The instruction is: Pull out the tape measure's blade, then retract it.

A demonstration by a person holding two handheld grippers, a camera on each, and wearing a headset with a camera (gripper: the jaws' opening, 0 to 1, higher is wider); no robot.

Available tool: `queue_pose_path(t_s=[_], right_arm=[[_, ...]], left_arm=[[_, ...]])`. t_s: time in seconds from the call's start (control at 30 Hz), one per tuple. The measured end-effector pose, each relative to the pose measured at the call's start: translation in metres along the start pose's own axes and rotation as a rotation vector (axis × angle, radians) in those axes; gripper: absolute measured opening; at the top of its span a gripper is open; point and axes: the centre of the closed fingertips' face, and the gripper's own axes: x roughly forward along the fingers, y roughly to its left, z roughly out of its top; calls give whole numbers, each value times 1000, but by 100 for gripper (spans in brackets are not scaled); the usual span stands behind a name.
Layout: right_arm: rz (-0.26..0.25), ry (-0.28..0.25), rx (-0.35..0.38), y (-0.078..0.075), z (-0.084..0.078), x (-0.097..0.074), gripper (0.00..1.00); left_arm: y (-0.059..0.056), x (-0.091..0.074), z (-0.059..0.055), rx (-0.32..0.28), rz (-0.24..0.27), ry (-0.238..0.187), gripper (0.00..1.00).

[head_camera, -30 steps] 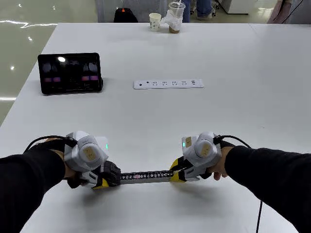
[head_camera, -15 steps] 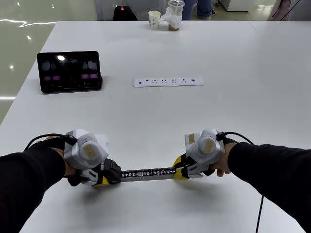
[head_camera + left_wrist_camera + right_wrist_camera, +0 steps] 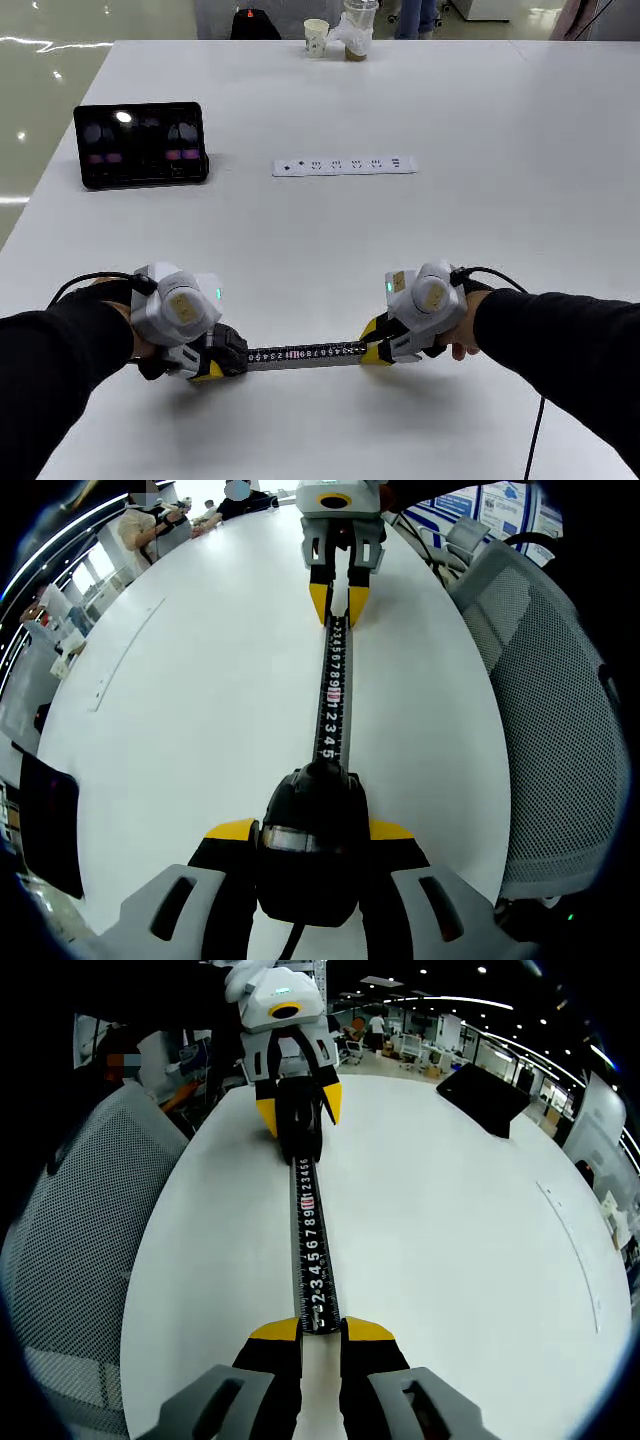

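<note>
The black tape measure case (image 3: pixel 228 352) rests near the table's front edge, and my left gripper (image 3: pixel 213 372) is shut on it. In the left gripper view the case (image 3: pixel 312 842) sits between the yellow-tipped jaws. Its dark numbered blade (image 3: pixel 305 353) runs out to the right, low over the table. My right gripper (image 3: pixel 372 345) is shut on the blade's end. In the right gripper view the blade (image 3: pixel 311 1265) stretches from my right gripper (image 3: pixel 320 1332) to the case (image 3: pixel 299 1125) in the far gripper.
A black tablet (image 3: pixel 140 144) stands at the left of the white table (image 3: pixel 420 240). A white power strip (image 3: pixel 345 166) lies in the middle, cups (image 3: pixel 318 37) stand at the far edge. A mesh chair (image 3: pixel 560 730) is beside the table.
The right gripper has moved a little further right with the blade's end, so more blade is out. The left gripper holds the case in place.
</note>
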Motion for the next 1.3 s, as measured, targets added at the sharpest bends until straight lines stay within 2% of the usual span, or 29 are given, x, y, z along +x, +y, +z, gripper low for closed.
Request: queue_pose_path(t_s=[1.3], right_arm=[[-10, 2, 16, -2, -14, -9, 11]], left_arm=[[1, 0, 1, -1, -7, -11, 34]])
